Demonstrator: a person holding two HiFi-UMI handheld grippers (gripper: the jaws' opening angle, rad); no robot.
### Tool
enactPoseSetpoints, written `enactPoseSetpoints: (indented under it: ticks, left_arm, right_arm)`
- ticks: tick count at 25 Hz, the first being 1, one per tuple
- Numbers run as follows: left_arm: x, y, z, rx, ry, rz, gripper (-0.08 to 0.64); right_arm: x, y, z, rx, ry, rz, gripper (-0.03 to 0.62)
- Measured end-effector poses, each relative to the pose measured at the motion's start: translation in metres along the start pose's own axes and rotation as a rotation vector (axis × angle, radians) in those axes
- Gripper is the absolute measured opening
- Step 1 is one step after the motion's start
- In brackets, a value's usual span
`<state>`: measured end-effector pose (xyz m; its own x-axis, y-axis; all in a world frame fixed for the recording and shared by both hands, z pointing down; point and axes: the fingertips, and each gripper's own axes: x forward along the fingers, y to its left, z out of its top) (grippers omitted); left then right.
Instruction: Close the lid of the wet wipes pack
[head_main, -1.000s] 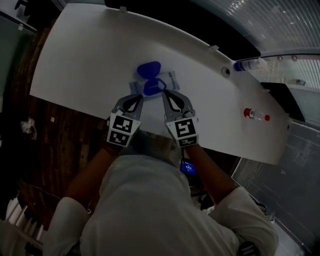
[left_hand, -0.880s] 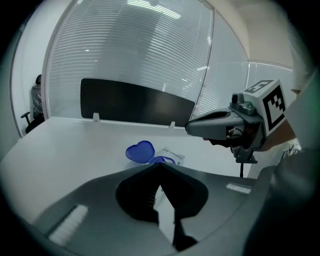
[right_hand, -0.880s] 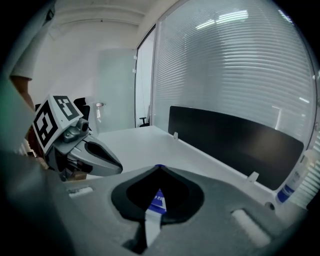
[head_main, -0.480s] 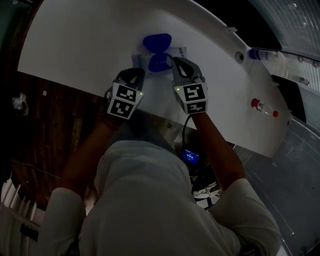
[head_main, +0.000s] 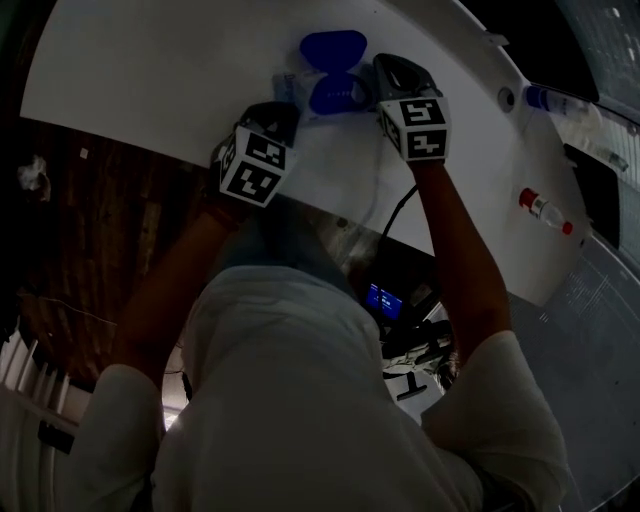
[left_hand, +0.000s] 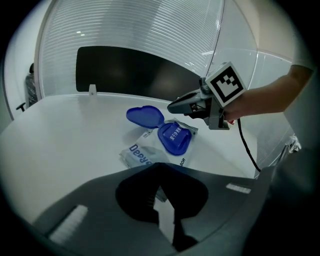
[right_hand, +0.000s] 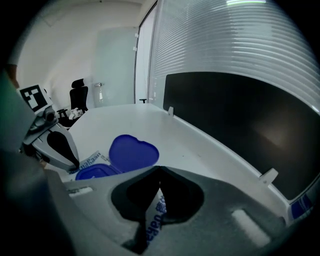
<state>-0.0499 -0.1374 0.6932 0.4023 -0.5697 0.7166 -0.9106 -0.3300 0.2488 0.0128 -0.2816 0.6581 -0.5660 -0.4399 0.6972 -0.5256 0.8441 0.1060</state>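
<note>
The wet wipes pack (head_main: 300, 92) lies on the white table (head_main: 150, 70) with its blue lid (head_main: 333, 47) flipped open and flat behind the blue opening frame (head_main: 336, 93). My left gripper (head_main: 283, 108) is shut, its tips at the pack's near-left end (left_hand: 140, 155). At the pack's right side, beside the frame, my right gripper (head_main: 385, 68) is also shut. The left gripper view shows the right gripper (left_hand: 172, 106) pointing at the lid (left_hand: 145, 116). Only a thin slit remains between the right jaws, with the pack's printed edge (right_hand: 151, 220) behind it. Whether either gripper pinches the pack is unclear.
A small red-capped bottle (head_main: 545, 212) lies at the table's right end, and a clear bottle (head_main: 548, 98) sits beside a round cable hole (head_main: 505, 97). A cable (head_main: 385, 215) hangs from the right gripper. A dark panel (left_hand: 130, 67) backs the table. The near table edge (head_main: 150, 150) drops to the floor.
Both grippers have moved forward to the pack. The right one has gone further, up along the pack's right side toward the lid. The lid stays open.
</note>
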Motion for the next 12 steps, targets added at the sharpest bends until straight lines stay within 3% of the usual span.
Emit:
enactPoseSetpoints:
  ticks: [7, 12]
  left_arm:
    - [0.012, -0.004, -0.006, 0.047, 0.046, -0.030, 0.000]
    - [0.016, -0.003, -0.009, 0.087, 0.097, -0.044, 0.000]
  right_arm:
    - [0.029, -0.029, -0.012, -0.079, 0.044, 0.019, 0.000]
    - [0.046, -0.027, -0.003, -0.152, 0.017, 0.110, 0.000]
